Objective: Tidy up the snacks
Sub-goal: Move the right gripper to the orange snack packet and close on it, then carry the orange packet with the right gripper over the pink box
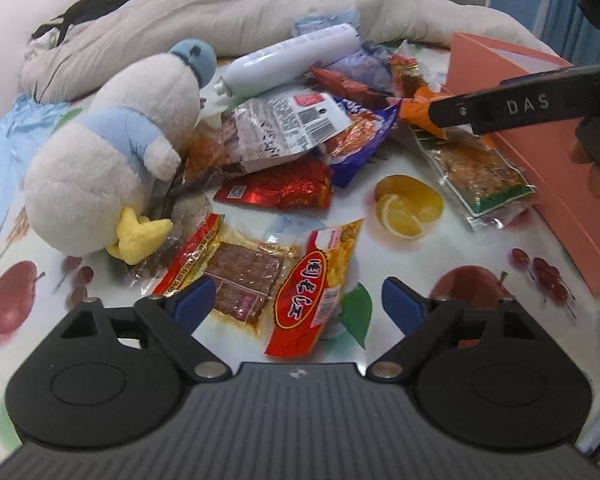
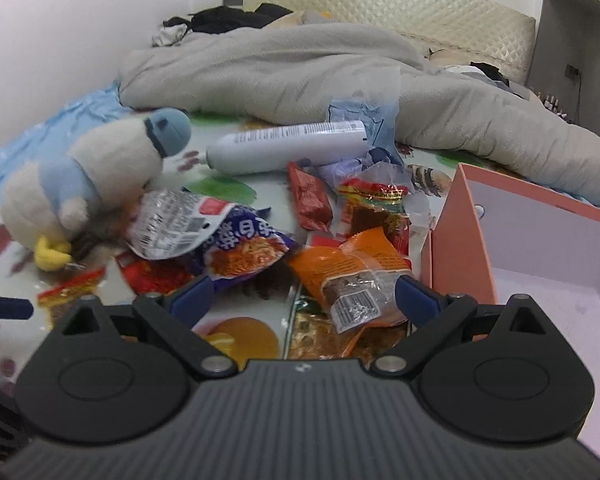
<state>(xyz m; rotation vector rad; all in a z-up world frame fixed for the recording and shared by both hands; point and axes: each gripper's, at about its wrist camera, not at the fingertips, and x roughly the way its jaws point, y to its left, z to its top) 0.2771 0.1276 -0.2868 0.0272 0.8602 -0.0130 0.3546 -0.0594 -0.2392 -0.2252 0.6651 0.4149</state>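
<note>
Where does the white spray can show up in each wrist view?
Left wrist: the spray can lies on its side at upper centre, nozzle to the left, behind the snack pile.
Right wrist: the spray can lies at centre, above the snacks, nozzle again to the left, in front of the grey blanket.
Shared landmark: the plush duck, left of the can in both views.

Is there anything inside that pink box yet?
No: in the right wrist view the pink box shows only its bare white inside, with every snack packet outside it.
</note>
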